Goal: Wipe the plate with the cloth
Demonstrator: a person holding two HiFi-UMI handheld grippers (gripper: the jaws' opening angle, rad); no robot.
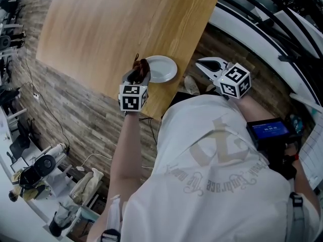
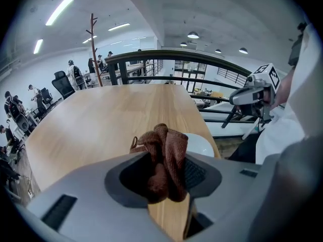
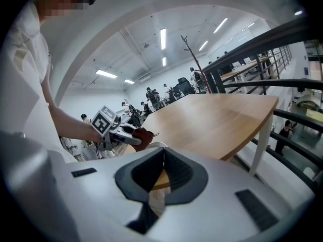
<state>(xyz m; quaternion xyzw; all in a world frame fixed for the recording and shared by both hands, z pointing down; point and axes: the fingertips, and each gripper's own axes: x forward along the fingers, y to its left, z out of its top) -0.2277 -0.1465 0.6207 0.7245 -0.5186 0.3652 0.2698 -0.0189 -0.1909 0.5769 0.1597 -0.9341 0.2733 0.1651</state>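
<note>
So the left gripper (image 1: 139, 77) has its jaws clamped on a scrunched-up brown cloth (image 1: 141, 65), with the wad poking out past the tips. The white plate (image 1: 162, 68) sits near the lower edge of the wooden table (image 1: 116, 29), around the middle of the head view. Key bit: the plate lies just to the right of the cloth, basically right next to it, and in the left gripper view its rim peeks out behind the wad on the right. No view really shows whether the cloth is touching the rim yet. The right gripper (image 1: 210, 65) hangs off the table past the plate's right side, jaws pinched together on nothing. The left one is clearly nearer, so a short slide rightward and down should probably put cloth on plate.
</note>
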